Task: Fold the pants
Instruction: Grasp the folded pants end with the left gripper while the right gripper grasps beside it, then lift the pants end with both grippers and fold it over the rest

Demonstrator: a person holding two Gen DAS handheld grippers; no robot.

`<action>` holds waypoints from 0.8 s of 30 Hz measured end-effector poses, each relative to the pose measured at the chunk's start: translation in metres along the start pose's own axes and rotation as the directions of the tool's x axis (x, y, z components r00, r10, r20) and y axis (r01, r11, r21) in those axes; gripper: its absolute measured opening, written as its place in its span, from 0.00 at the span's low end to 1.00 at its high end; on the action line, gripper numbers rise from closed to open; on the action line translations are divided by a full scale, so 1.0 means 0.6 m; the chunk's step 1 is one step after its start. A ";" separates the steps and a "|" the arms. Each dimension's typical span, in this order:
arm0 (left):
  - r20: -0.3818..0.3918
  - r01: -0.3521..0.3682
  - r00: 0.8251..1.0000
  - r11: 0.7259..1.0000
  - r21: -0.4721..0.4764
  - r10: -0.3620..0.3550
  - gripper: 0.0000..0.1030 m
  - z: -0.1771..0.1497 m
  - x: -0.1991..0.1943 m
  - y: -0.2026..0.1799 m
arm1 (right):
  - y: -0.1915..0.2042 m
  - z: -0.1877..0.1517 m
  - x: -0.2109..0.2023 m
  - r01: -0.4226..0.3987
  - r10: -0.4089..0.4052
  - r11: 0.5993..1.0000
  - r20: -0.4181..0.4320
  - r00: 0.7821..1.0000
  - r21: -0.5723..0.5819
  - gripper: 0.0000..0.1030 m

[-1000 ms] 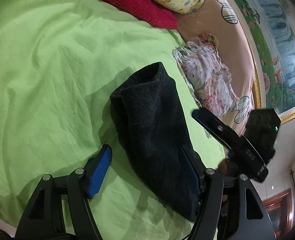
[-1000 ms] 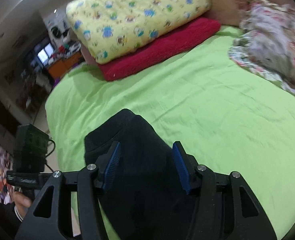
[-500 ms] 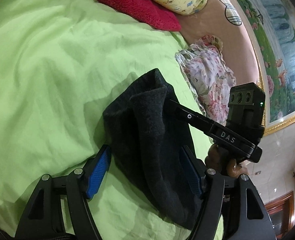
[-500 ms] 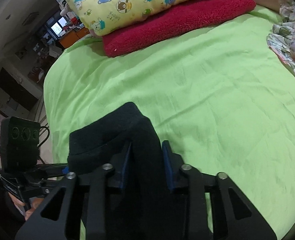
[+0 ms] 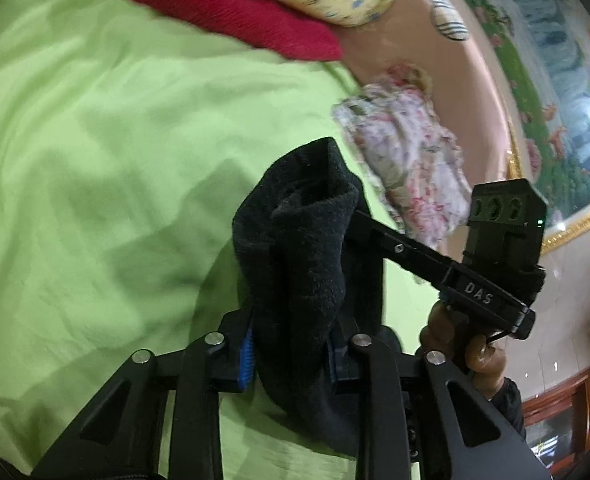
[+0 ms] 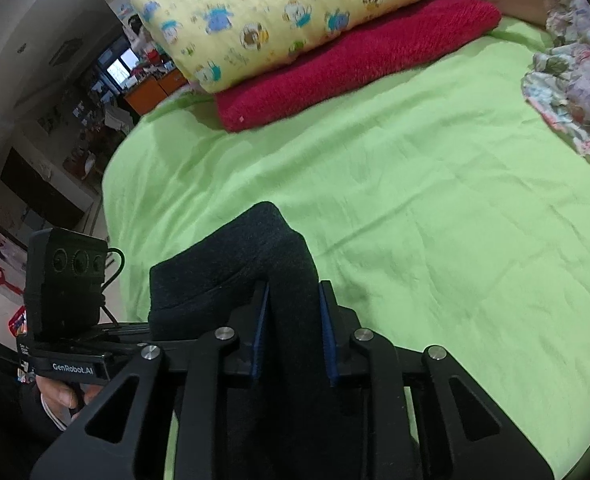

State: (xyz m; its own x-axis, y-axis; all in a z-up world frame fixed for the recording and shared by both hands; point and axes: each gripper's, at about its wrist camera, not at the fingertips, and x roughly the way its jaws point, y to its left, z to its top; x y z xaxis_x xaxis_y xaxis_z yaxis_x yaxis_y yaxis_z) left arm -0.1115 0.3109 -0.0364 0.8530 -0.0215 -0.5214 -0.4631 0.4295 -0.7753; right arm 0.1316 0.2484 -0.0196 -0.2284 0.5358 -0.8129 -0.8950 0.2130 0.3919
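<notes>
Black fleece pants (image 5: pixel 307 264), bunched into a thick folded bundle near the front edge of the green bed sheet (image 5: pixel 107 168), well apart from the red towel (image 6: pixel 355 60) and yellow quilt (image 6: pixel 287 12) at the far edge. Left gripper (image 5: pixel 291 350) just closed, blue pads pinching one side of the bundle; right gripper (image 6: pixel 293 334) likewise just closed, clamped on the other side. Seemingly midway through folding: doubled over already, yet raised and rumpled, not laid flat or squared. Lower part of the pants hidden behind both gripper frames; waistband and legs impossible to tell apart.
</notes>
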 end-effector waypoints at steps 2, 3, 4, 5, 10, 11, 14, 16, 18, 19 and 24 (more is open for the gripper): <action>0.006 0.025 1.000 0.999 0.028 -0.025 0.24 0.000 -0.007 -0.028 | 0.005 -0.002 -0.021 -0.002 0.002 1.000 0.017 1.000 -0.001 0.22; 0.007 0.034 0.999 0.999 0.035 -0.034 0.24 0.000 -0.010 -0.036 | 0.008 -0.002 -0.030 0.001 -0.001 1.000 0.024 1.000 -0.003 0.22; 0.007 0.046 0.999 0.998 0.046 -0.047 0.24 -0.001 -0.013 -0.049 | 0.012 -0.004 -0.042 0.007 -0.007 1.000 0.033 0.999 -0.005 0.21; 0.009 0.058 0.998 0.996 0.061 -0.059 0.24 -0.002 -0.016 -0.064 | 0.016 -0.005 -0.055 0.011 -0.011 1.000 0.045 0.999 -0.007 0.21; 0.019 0.092 0.995 0.987 0.135 -0.095 0.24 -0.013 -0.031 -0.126 | 0.029 -0.020 -0.124 0.035 -0.034 0.999 0.126 0.991 -0.007 0.20; 0.018 0.097 0.995 0.984 0.149 -0.101 0.24 -0.016 -0.033 -0.138 | 0.030 -0.025 -0.138 0.036 -0.036 0.999 0.144 0.989 -0.001 0.20; 0.008 0.115 0.993 0.978 0.176 -0.118 0.24 -0.029 -0.038 -0.166 | 0.030 -0.043 -0.172 0.031 -0.035 0.999 0.188 0.981 0.022 0.18; -0.001 0.124 0.992 0.973 0.193 -0.126 0.24 -0.041 -0.041 -0.185 | 0.031 -0.058 -0.194 0.033 -0.039 0.999 0.214 0.976 0.032 0.17; -0.010 0.135 0.991 0.969 0.206 -0.136 0.24 -0.051 -0.043 -0.198 | 0.035 -0.072 -0.212 0.041 -0.046 0.999 0.233 0.971 0.027 0.16; -0.020 0.148 0.989 0.965 0.218 -0.147 0.24 -0.058 -0.043 -0.210 | 0.037 -0.079 -0.220 0.050 -0.054 0.999 0.242 0.969 0.023 0.16; -0.053 0.174 0.985 0.948 0.266 -0.166 0.24 -0.090 -0.042 -0.250 | 0.030 -0.117 -0.266 0.066 -0.083 0.996 0.292 0.953 0.067 0.16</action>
State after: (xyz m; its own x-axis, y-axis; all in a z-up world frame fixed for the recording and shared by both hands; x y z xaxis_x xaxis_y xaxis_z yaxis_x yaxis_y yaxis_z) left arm -0.0766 0.1986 0.0736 0.9040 -0.1403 -0.4039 -0.2266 0.6437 -0.7309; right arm 0.1249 0.1094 0.0867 -0.0312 0.7316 -0.6810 -0.8807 0.3021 0.3649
